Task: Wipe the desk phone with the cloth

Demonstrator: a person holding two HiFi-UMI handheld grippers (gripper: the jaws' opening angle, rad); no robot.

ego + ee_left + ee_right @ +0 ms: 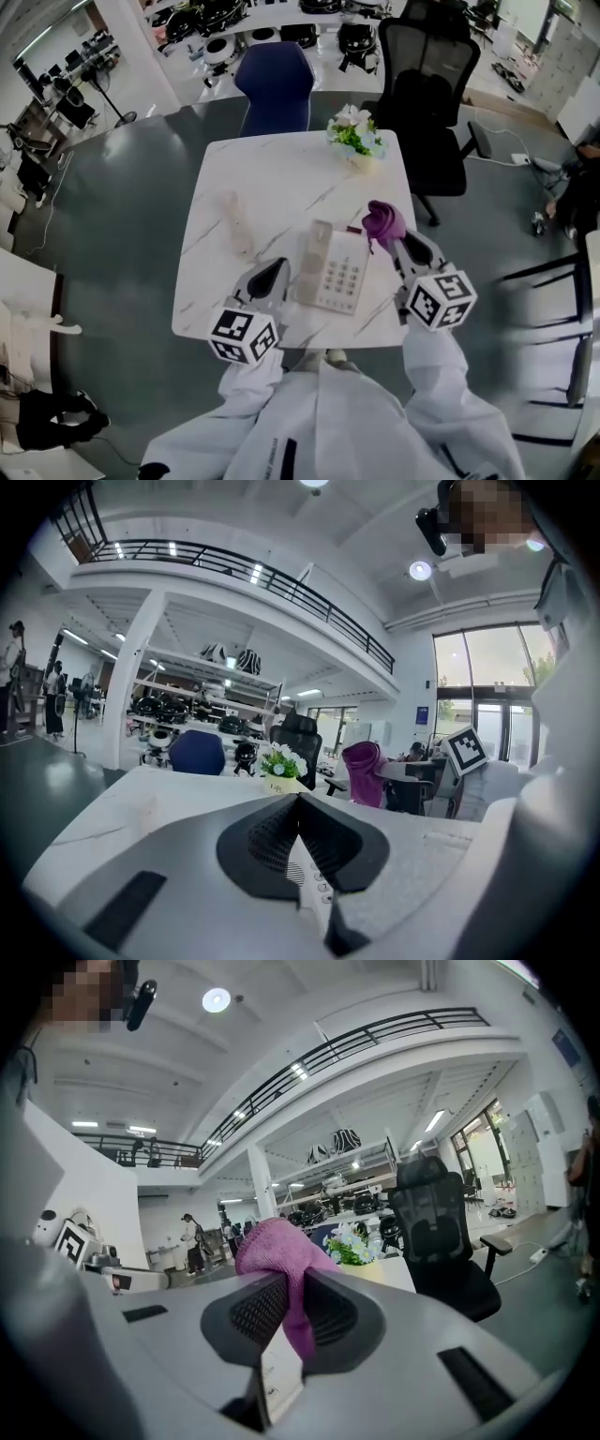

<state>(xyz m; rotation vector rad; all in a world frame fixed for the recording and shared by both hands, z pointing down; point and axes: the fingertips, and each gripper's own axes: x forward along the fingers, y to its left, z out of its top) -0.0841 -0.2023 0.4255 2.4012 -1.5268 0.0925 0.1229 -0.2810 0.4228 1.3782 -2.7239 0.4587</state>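
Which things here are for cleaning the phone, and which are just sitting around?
For the job: desk phone, purple cloth, right gripper pinching it.
Just sitting around: potted flowers, blue chair, black chair.

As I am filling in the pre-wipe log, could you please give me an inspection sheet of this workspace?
Surface: white marbled table.
Job's things: desk phone lies flat near the front edge; purple cloth is held above the phone's right side.
Clutter: flower pot at the far edge; pale item left of the phone, too blurred to identify.
Grippers: left tongs shut and empty, by the phone's left side; right tongs shut on the cloth.
Cables: white cable on the floor at right.
Surroundings: blue chair and black office chair behind the table.
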